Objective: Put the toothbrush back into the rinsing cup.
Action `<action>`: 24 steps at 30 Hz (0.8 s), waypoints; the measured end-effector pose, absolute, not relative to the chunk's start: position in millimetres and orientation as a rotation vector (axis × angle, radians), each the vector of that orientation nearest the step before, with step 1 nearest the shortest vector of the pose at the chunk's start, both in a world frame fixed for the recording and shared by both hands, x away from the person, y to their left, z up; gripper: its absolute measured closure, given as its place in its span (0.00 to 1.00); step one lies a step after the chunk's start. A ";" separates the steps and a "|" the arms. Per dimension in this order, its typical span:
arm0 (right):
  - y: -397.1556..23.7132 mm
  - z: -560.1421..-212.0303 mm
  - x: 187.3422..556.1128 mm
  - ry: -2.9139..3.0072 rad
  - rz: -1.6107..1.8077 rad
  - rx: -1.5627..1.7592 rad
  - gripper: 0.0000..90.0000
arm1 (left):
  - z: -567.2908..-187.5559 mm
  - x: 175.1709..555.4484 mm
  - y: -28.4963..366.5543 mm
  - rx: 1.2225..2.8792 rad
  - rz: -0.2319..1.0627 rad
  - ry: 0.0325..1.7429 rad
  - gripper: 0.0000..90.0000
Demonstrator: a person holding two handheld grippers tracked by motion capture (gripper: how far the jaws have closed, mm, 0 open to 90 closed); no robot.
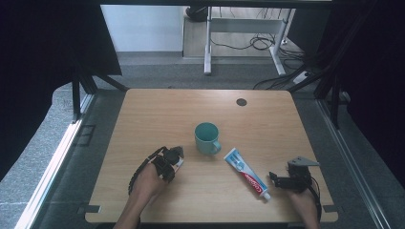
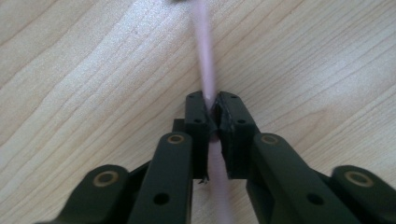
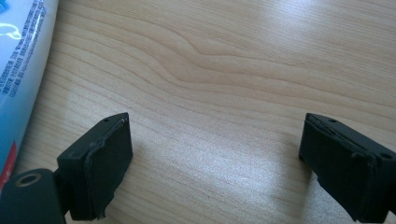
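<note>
a thin pink stick [image 2: 206,56], blurred and too close to the camera to identify, runs lengthwise between the jaws of the left gripper [image 2: 212,122] in the left gripper view; the jaws are closed against it from both sides, with bare wood grain beneath. in the high view the left gripper [image 1: 173,157] lies at the near left of the wooden table [image 1: 157,114], held by the left hand [image 1: 152,182], its tip pointing toward a teal mug [image 1: 207,138].

the mug stands upright near the middle of the table, handle turned toward the near right. just beside it, to the near right, a toothpaste tube [image 1: 246,174] lies flat on a diagonal, its white cap end pointing at the near edge. the right gripper [image 1: 274,179] rests on the table just right of the cap end, apart from it, carrying a grey three-cornered plate [image 1: 302,162] on top.

in the right gripper view the right gripper [image 3: 215,154] has its jaws spread wide with nothing but table surface between them; the toothpaste tube [image 3: 21,70] lies along the left edge, beside the left jaw and outside the gap.

a small dark round disc [image 1: 241,102] sits near the far edge of the table. beyond the table, white desk legs [image 1: 208,43] and loose cables [image 1: 260,43] stand on grey floor.
</note>
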State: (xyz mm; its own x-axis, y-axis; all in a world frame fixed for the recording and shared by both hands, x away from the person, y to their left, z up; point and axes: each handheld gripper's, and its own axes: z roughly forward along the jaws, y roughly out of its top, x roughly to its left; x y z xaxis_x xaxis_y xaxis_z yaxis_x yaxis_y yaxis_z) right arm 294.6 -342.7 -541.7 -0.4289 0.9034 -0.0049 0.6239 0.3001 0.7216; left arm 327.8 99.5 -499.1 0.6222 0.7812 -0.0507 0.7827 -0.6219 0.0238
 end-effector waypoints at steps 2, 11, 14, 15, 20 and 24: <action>-342.7 -541.7 294.6 2.162 0.918 1.363 0.10 | -499.1 328.3 100.1 2.792 -0.064 1.339 0.93; -342.7 -541.7 294.6 2.162 0.918 1.363 0.10 | -499.1 330.7 105.5 2.767 -0.108 1.310 0.94; -342.8 -541.7 294.6 2.162 0.918 1.362 0.10 | -499.0 330.6 105.9 2.755 -0.109 1.290 0.94; -342.7 -541.7 294.6 2.162 0.918 1.363 0.10 | -497.8 331.0 106.2 2.759 -0.110 1.276 0.94; -342.8 -541.7 294.6 2.163 0.918 1.362 0.10 | -488.9 331.2 105.4 2.733 -0.086 1.251 0.94; -342.8 -541.6 294.6 2.163 0.917 1.362 0.10 | -484.7 331.3 105.5 2.717 -0.073 1.236 0.94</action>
